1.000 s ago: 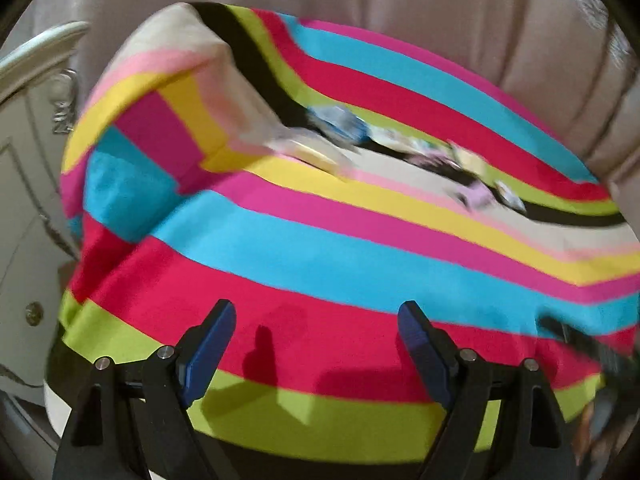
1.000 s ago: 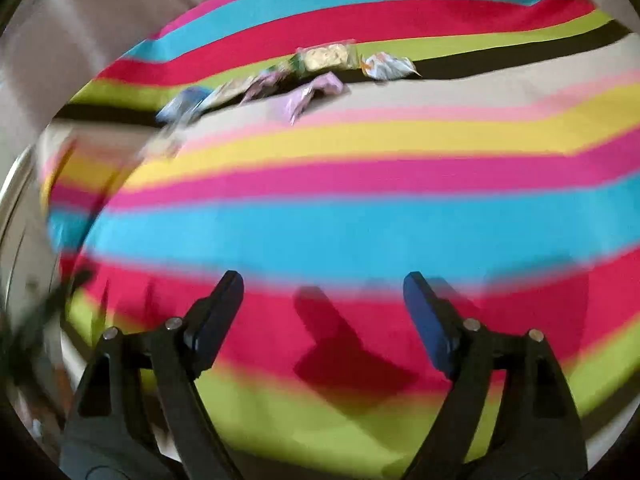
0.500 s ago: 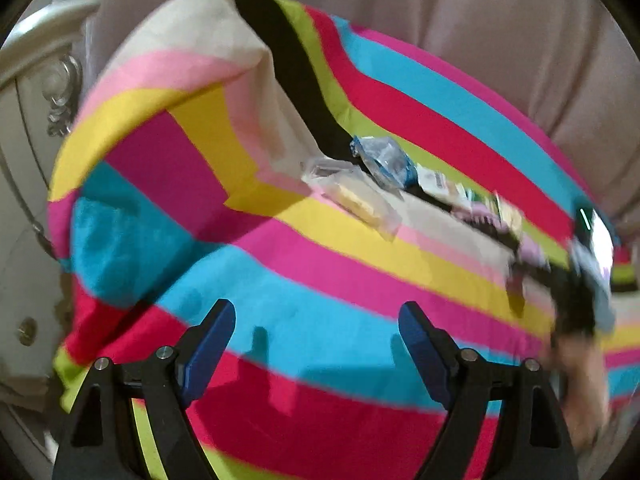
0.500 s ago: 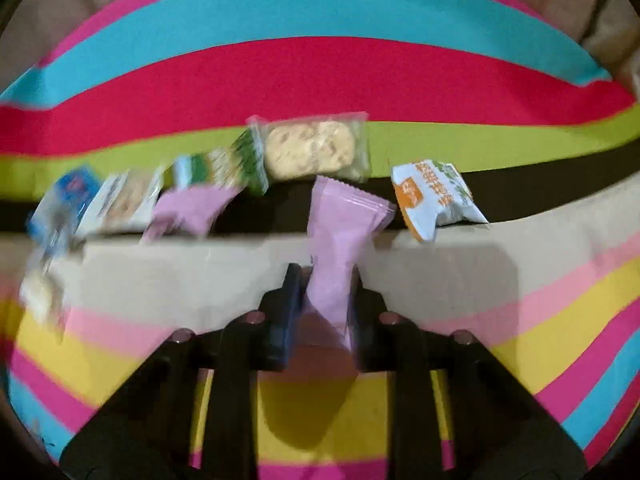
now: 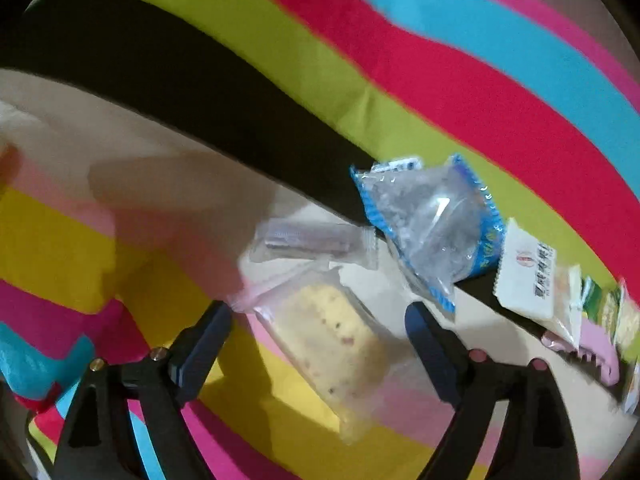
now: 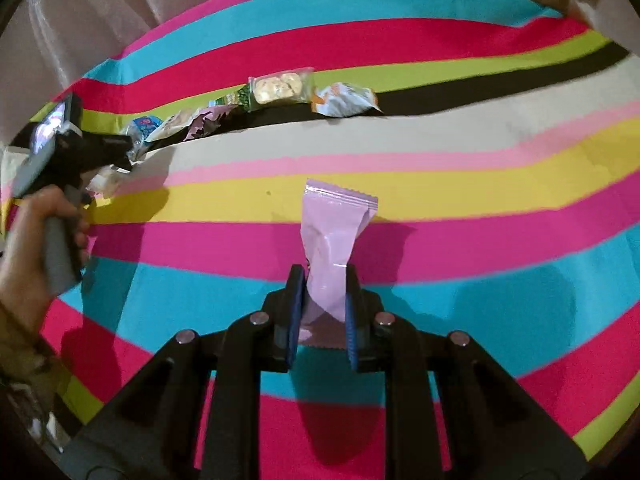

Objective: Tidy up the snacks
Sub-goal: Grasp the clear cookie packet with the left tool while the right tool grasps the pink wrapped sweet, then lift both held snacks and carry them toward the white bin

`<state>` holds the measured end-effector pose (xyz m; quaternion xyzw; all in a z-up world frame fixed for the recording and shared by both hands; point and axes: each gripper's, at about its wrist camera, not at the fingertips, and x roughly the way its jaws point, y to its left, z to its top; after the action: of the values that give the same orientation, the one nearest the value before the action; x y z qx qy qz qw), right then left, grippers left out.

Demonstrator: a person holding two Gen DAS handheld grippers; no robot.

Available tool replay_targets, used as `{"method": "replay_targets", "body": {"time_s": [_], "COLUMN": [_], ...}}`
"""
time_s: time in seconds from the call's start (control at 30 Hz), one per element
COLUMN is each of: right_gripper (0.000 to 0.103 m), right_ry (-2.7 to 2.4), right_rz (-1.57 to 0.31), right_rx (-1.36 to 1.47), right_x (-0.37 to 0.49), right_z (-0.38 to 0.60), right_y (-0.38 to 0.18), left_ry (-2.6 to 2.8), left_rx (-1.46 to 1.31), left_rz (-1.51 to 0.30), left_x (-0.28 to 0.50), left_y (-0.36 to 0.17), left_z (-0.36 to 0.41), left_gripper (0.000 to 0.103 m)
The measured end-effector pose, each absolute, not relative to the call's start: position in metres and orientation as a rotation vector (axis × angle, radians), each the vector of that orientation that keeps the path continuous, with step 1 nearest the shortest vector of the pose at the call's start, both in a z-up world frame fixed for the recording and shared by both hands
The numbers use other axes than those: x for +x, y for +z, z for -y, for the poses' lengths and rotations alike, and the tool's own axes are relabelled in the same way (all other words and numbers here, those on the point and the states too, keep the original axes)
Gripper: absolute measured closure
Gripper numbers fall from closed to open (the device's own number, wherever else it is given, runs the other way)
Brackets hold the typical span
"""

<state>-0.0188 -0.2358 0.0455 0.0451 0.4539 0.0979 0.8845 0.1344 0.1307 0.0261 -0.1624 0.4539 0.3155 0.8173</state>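
A lilac snack packet [image 6: 334,240], plain and glossy with crimped ends, is being held upright in the right tool [image 6: 323,312]; its lower part is being pinched between the blue pads, which are pressed in on both sides, while the upper end is standing clear of the striped cloth [image 6: 480,184]. The cloth is banded in pink, cyan, red, lime, black, cream and yellow, and whether a worktop or something else lies under it cannot be told.

Far from the held packet, a row of snacks is lying along the black and lime stripes. In the right wrist view, a clear packet of round biscuits [image 6: 280,87] is lying beside a white and orange packet [image 6: 346,100] on its right, with a green packet [image 6: 236,100] touching it on its left.

In the left wrist view, a clear packet holding a pale yellow cake slice [image 5: 332,340] is lying between the widely spread jaws of the left tool [image 5: 318,320], and nothing is being gripped by them. Just beyond it, a small clear packet [image 5: 316,240] is lying, and to its right a crumpled clear packet with blue edges [image 5: 432,224] is resting across the black stripe. Further right, a white packet with printed lettering [image 5: 528,276] is lying, and the tip of another lilac packet [image 5: 596,348] is showing near the edge.

The left tool is also being seen at the left of the right wrist view, held by a hand [image 6: 36,240]. Beige drapery [image 6: 100,12] is hanging behind the far edge of the cloth.
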Motion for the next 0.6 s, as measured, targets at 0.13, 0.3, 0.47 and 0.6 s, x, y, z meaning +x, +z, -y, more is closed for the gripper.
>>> {"method": "replay_targets", "body": {"time_s": [0.13, 0.3, 0.47, 0.6], "right_gripper": [0.081, 0.081, 0.081, 0.081], "right_ry": [0.254, 0.301, 0.317, 0.308], "right_rz": [-0.940, -0.899, -0.907, -0.917], "right_rx": [0.155, 0.120, 0.117, 0.147], "right_x": [-0.032, -0.080, -0.129, -0.155], "right_z": [0.245, 0.241, 0.236, 0.239], "right_y": [0.052, 0.065, 0.065, 0.070], "left_ry": [0.519, 0.358, 0.201, 0.101], "left_rx": [-0.355, -0.287, -0.162, -0.074], "left_rz": [-0.898, -0.864, -0.836, -0.780], "left_x": [0.069, -0.037, -0.107, -0.136], "left_y": [0.029, 0.021, 0.033, 0.058], "left_z": [-0.124, -0.102, -0.059, -0.027], "left_gripper": [0.067, 0.067, 0.067, 0.067]}}
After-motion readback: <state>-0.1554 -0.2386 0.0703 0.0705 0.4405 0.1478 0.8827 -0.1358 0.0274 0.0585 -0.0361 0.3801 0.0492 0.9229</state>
